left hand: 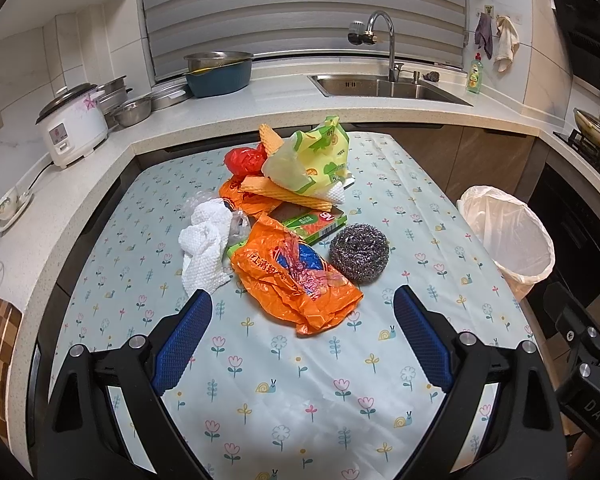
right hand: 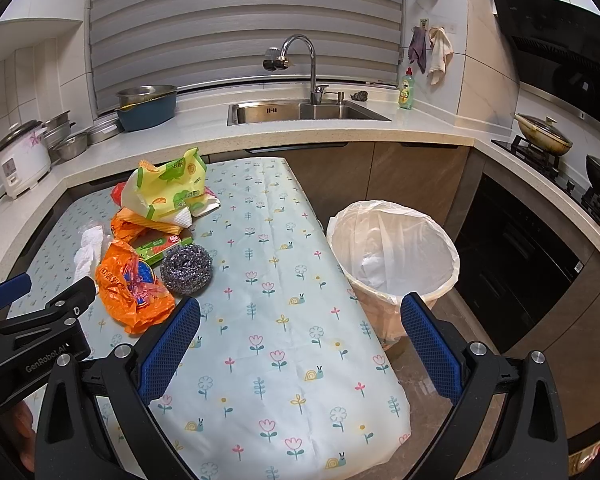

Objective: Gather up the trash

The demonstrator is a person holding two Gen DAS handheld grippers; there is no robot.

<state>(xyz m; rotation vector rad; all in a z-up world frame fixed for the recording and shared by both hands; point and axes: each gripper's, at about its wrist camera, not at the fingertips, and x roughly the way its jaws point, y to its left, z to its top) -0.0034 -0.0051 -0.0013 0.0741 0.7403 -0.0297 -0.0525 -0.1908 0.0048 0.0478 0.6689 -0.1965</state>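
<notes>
- Two grippers up, both mine: left gripper (left hand: 302, 306) spread wide with nothing between its blue pads, right gripper (right hand: 300, 316) just as wide and just as empty.
- Dead ahead of the left gripper, just past its fingertips, lies the orange plastic bag (left hand: 296, 280) on the flowered tablecloth (left hand: 300, 392).
- Beyond the bag and a touch right, I see the steel scourer (left hand: 359, 252); left of the bag, the crumpled white paper towel (left hand: 204, 246).
- Farther ahead the heap goes on: green box (left hand: 316, 222), yellow-green wrapper (left hand: 312, 156), red bag (left hand: 246, 160).
- Off my right gripper's right finger stands the lined trash bin (right hand: 394, 258) on the floor beside the table; something white lies inside it.
- From the right wrist view, the pile sits ahead-left, and the left gripper shows at the left edge.
</notes>
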